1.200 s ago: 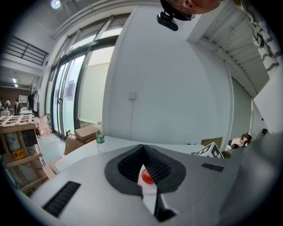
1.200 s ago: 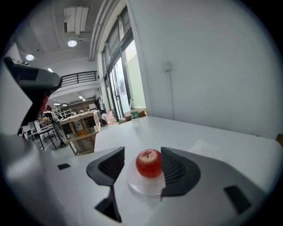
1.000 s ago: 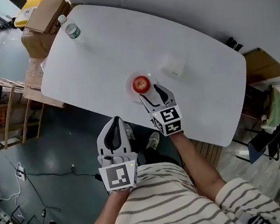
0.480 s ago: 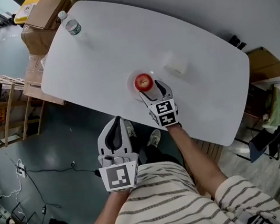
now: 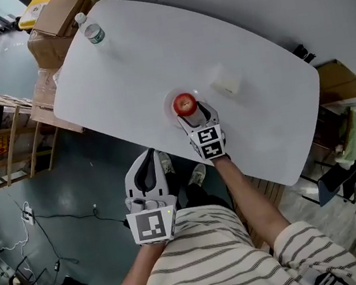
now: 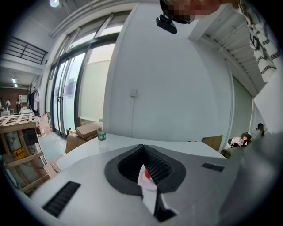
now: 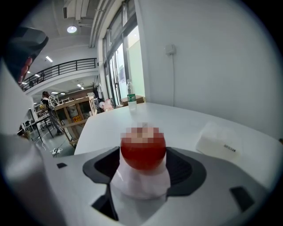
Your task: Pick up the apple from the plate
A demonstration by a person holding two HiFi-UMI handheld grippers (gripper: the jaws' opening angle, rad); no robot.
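Shirt [image 5: 196,250]: white, crossed all over by thin dark horizontal stripes.
Sleeves [image 5: 302,246]: short, cut from the same striped cloth.
Left gripper [image 5: 147,156]: rounded pale grey-white shell, lined in black along the inside.
Right gripper [image 5: 193,114]: same white shell, same black lining.
Marker cubes [image 5: 152,224]: white faces printed with black square patterns; one is mounted at the rear of each gripper.
Pads [image 6: 152,165]: black, finely ribbed, framed by a dark matte rim; the same ribbing is seen in the right gripper view.
Shell slots [image 6: 62,198]: narrow black ribbed slots are sunk into the grey shell, one on each side.
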